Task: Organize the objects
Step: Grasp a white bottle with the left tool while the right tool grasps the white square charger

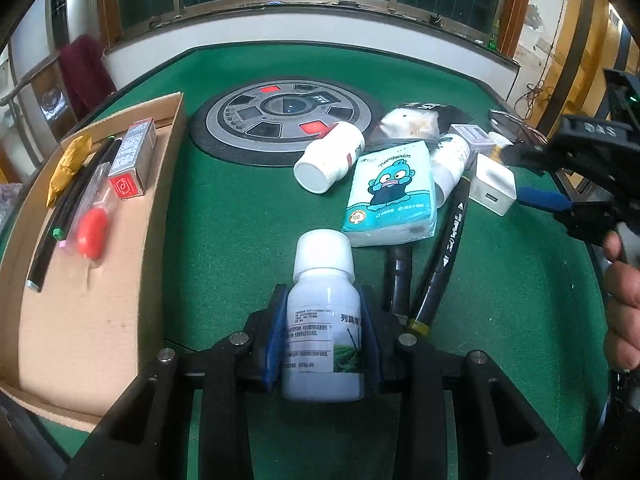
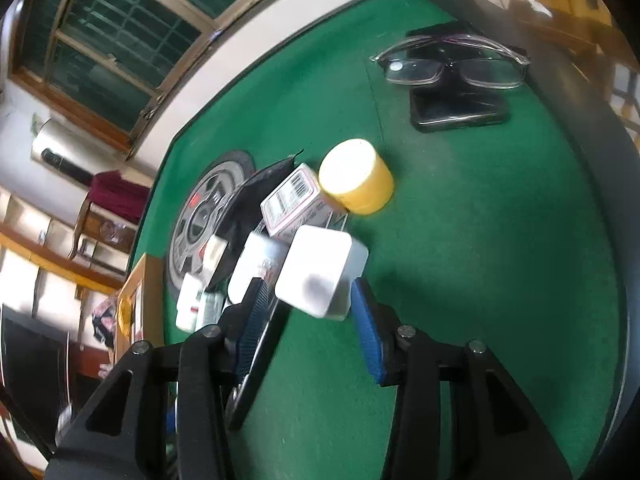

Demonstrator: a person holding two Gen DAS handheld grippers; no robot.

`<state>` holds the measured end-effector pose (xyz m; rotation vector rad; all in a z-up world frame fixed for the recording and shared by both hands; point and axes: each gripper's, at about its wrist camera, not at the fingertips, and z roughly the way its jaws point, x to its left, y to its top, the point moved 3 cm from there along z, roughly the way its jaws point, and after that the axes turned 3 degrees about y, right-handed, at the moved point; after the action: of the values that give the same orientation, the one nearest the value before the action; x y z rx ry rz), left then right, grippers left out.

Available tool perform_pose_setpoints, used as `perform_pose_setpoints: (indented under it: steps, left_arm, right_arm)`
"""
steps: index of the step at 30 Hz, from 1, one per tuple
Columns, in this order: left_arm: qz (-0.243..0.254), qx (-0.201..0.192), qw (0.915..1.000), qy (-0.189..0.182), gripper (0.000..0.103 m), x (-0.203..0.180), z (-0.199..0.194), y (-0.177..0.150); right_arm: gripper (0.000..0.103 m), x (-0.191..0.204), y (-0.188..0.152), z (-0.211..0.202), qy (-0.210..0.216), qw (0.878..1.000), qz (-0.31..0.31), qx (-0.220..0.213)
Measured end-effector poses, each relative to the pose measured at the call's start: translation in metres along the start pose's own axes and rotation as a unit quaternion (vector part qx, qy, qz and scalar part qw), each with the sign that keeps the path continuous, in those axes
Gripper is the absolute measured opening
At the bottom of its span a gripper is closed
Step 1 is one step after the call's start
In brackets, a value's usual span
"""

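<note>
Blue pads (image 1: 276,344) of my left gripper (image 1: 323,344) are clamped on both sides of a white bottle (image 1: 323,320), cap pointing away from me, its printed label too small to read. On my left wrist view the bottle hangs over the green table (image 1: 224,216), just right of the cardboard box (image 1: 80,320). Inside that box I see a red-and-silver carton (image 1: 130,160), a gold packet (image 1: 66,168), a black pen (image 1: 60,216) and a red-tipped thing in clear wrap (image 1: 91,228); the box's near corner is cut off by my gripper arm. Beyond the bottle sits the tissue pack (image 1: 390,196), a tipped white bottle (image 1: 328,160), a second white bottle (image 1: 450,164) half buried behind the tissues, and a black marker (image 1: 442,260). Another dark object under the tissue pack is mostly hidden. At the far right, my right hand (image 1: 622,300) and its tool are sliced by the frame edge.

Over to the right wrist view, blurred and rolled. My right gripper (image 2: 312,316) has its fingers spread, nothing pinched, with the white charger block (image 2: 320,272) sitting just ahead between the tips; I cannot tell whether either pad touches it. Behind it are a barcode box (image 2: 296,204) and a yellow jar (image 2: 358,176), touching or nearly so. Farther off, glasses (image 2: 452,64) lie across a black phone (image 2: 460,112). The clutter at left melts into blur.
</note>
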<state>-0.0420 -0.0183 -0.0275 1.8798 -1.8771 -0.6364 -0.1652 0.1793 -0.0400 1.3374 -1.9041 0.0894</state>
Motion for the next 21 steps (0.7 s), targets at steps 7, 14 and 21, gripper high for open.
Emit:
perform_pose_setpoints:
  steps: [7,14,21]
  left_arm:
    - [0.0,0.0,1.0,0.001,0.029,0.002,-0.001,0.001]
    - [0.007,0.001,0.9999,0.011,0.029,0.001,0.0,0.001]
    - [0.004,0.0,1.0,0.007,0.029,0.003,0.0,0.001]
  right_arm:
    - [0.053,0.017,0.0,0.014,-0.111,0.993,-0.026,-0.012]
    - [0.057,0.033,-0.005,0.028,-0.177,0.978,-0.108,-0.016]
    - [0.044,0.019,-0.012,0.002,-0.165,0.98,-0.113,-0.012]
